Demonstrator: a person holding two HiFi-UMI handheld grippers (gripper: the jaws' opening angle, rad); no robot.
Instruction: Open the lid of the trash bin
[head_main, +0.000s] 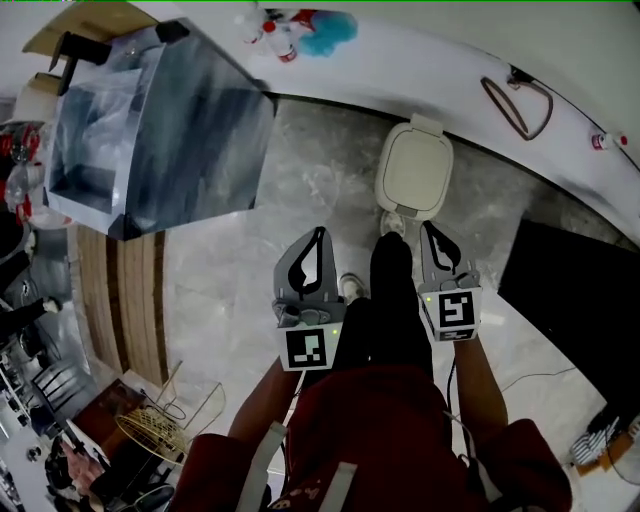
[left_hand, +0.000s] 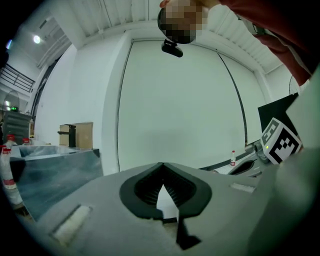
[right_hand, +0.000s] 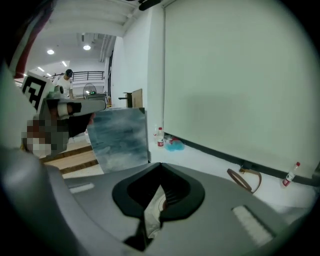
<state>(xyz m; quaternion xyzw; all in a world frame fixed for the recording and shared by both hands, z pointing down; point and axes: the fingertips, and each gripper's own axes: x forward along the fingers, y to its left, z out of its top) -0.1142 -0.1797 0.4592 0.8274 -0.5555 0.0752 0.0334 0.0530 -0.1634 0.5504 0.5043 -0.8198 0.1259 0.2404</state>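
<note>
The person's red top (head_main: 390, 440) fills the head view at 6 o'clock, with both forearms reaching up from it. The biggest thing beyond is a shiny grey metal-faced box (head_main: 170, 130) at 10 o'clock, on the pale marbled floor (head_main: 230, 270). A black mat (head_main: 570, 290) lies at 3 o'clock.

The trash bin (head_main: 414, 168) is cream, and its rounded lid lies flat and shut. It stands between 12 and 1 o'clock, where the marbled floor meets a white strip (head_main: 420, 60) along the wall, just past the person's dark-clad leg (head_main: 395, 300).

The left gripper (head_main: 319, 233) sits near the picture's centre, pointing toward 12 o'clock, with the bin at its 1 o'clock. In its own view the jaw tips meet with nothing between them. The right gripper (head_main: 429, 228) is on the leg's other side, with its tips just under the bin's near edge in the picture and not on the lid. Its jaws are likewise pressed together and empty.

A brown strap loop (head_main: 520, 105) lies on the strip at 2 o'clock, and small bottles (head_main: 275, 35) stand at 12.
</note>
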